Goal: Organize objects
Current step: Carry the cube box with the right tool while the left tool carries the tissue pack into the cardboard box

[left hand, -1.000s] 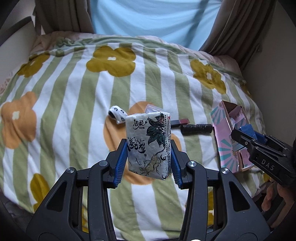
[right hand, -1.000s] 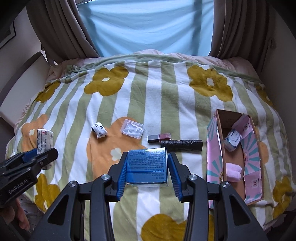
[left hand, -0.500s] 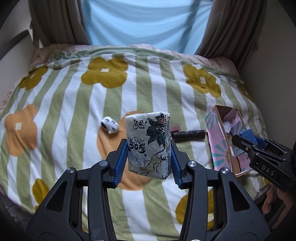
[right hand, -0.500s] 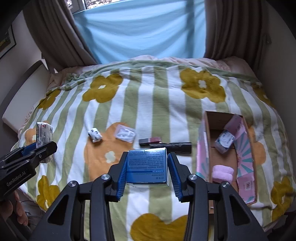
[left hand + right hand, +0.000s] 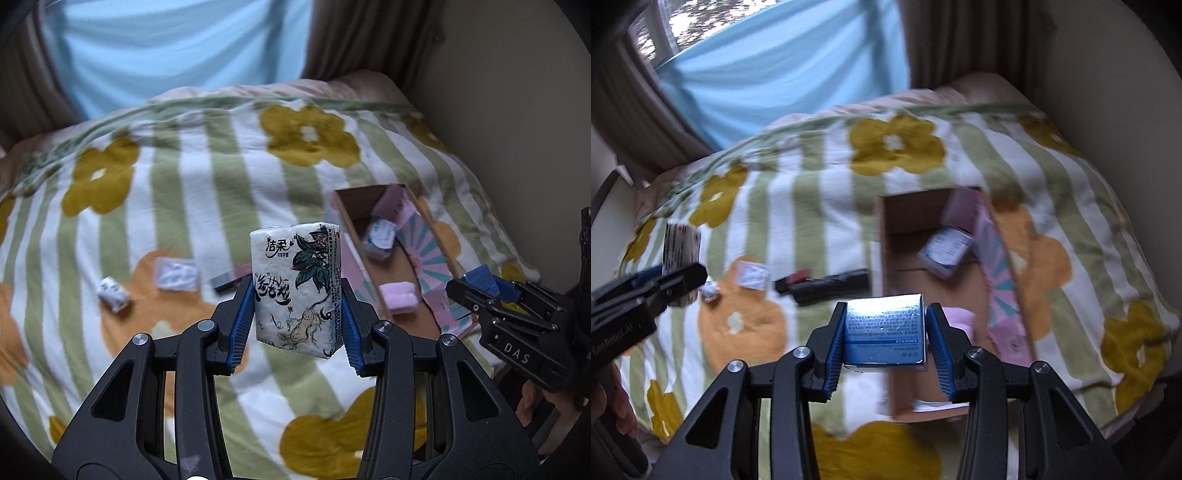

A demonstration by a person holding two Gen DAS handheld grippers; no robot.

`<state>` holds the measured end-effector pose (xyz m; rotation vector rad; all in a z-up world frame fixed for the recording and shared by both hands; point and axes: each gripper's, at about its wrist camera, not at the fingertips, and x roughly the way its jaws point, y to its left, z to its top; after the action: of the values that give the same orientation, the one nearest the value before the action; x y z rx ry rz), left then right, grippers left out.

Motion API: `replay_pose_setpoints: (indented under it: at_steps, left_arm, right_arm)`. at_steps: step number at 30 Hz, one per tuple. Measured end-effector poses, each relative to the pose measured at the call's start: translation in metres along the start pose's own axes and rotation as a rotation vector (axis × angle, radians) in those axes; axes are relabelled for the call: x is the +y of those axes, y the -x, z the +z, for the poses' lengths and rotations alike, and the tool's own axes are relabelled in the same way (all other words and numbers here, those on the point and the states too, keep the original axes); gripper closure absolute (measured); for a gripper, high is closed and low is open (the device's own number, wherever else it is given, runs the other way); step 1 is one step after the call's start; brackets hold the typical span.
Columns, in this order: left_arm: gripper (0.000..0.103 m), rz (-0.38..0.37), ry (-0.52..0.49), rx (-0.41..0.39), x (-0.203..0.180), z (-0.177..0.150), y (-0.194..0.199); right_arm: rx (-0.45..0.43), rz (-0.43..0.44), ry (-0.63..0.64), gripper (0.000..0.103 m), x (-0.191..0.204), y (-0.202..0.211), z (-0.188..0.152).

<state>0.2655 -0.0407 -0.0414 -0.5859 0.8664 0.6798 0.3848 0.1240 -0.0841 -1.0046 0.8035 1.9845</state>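
Left fingers (image 5: 242,325) clamp tissue pack (image 5: 295,291); right fingers (image 5: 836,345) clamp blue box (image 5: 884,332).

My left camera looks forward and down along my fingers (image 5: 242,314) at the bed (image 5: 192,206) from above. My right camera does likewise, nearer the open box (image 5: 886,236). Both views share bed and box (image 5: 347,218).

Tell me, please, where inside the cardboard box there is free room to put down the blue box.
The cardboard box has bare floor at its far left corner, bordered by the left wall and the white-blue packet. The near part holds the pink pad. Right gripper holds the blue box above it.
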Motion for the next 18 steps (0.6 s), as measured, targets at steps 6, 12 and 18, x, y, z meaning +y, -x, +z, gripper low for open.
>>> replay_pose_setpoints:
  at_steps: [6,12,18]
  left_arm:
    - [0.063,-0.080,-0.118,0.058,-0.060,0.033,-0.059]
    - [0.063,-0.144,-0.240,0.124,-0.116,0.054,-0.127]
    - [0.063,-0.203,-0.357,0.222,-0.160,0.063,-0.196]
  right_arm:
    - [0.062,-0.050,-0.056,0.064,-0.049,-0.029,-0.007]
    - [0.117,-0.056,-0.068,0.064,-0.070,-0.067,-0.014]
    - [0.173,-0.035,-0.044,0.064,-0.077,-0.102,-0.023]
